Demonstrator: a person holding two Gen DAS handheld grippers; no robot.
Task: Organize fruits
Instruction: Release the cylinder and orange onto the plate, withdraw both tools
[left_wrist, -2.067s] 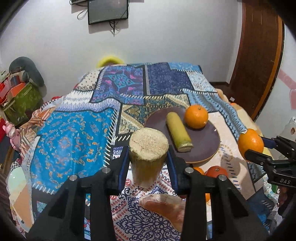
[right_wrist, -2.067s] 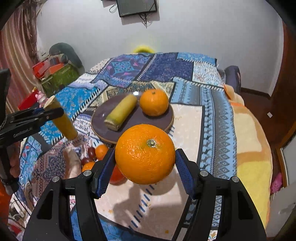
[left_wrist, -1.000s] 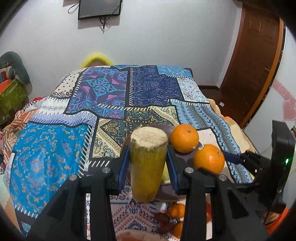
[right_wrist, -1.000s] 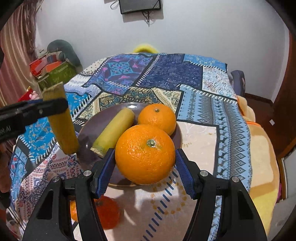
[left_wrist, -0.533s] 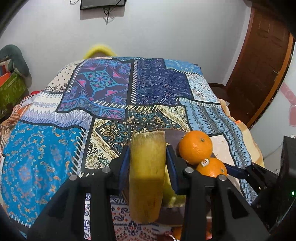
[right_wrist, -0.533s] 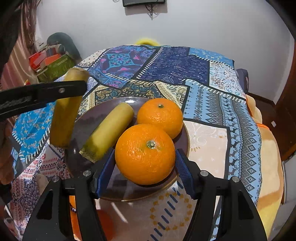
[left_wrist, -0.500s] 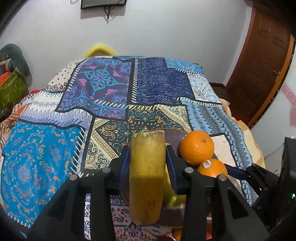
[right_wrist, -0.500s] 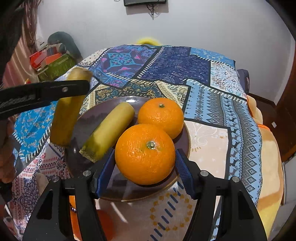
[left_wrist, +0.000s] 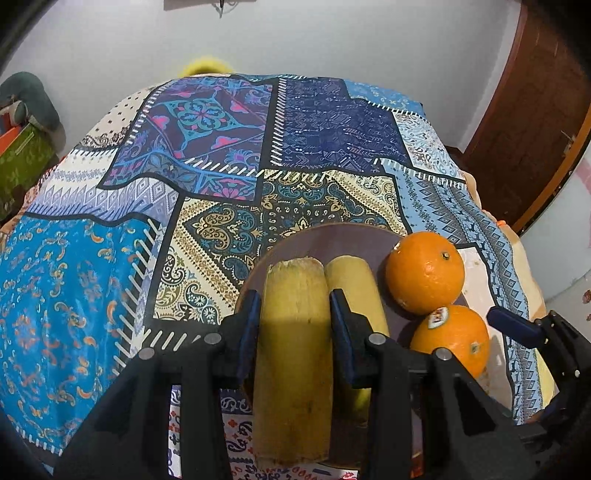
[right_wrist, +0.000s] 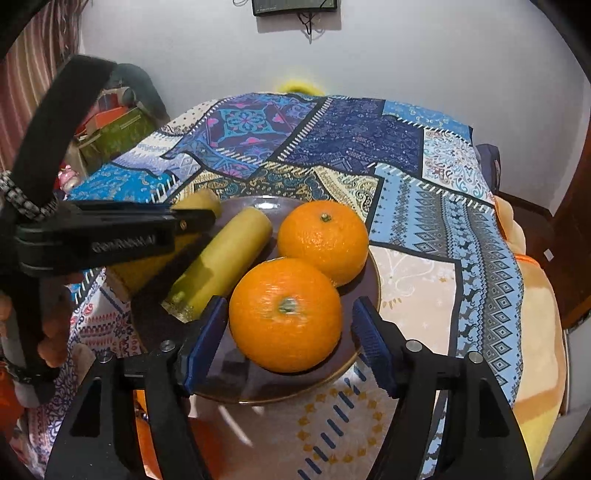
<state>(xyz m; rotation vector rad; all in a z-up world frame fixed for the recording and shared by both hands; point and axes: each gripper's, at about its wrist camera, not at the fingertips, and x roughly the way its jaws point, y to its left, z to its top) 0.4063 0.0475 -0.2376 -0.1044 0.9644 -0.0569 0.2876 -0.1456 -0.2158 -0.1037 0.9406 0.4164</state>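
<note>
A dark brown plate (right_wrist: 369, 291) lies on the patchwork bedspread. On it are a yellow-green cane piece (right_wrist: 221, 258), a far orange (right_wrist: 323, 242) and a near orange (right_wrist: 284, 314). My right gripper (right_wrist: 288, 338) is open, its blue pads standing clear on both sides of the near orange, which rests on the plate. My left gripper (left_wrist: 295, 317) is shut on a second cane piece (left_wrist: 295, 354), held low at the plate's left edge beside the first piece (left_wrist: 354, 284). Both oranges (left_wrist: 424, 282) show in the left wrist view.
The bedspread (left_wrist: 221, 147) covers the whole bed. Smaller orange fruit (right_wrist: 207, 439) lies on the cloth just in front of the plate. Bags and boxes (right_wrist: 110, 129) sit at the far left. A wooden door (left_wrist: 535, 129) stands at the right.
My right gripper lowered the orange onto the plate and opened. My left gripper carried the cane piece down to the plate's left edge, next to the other piece.
</note>
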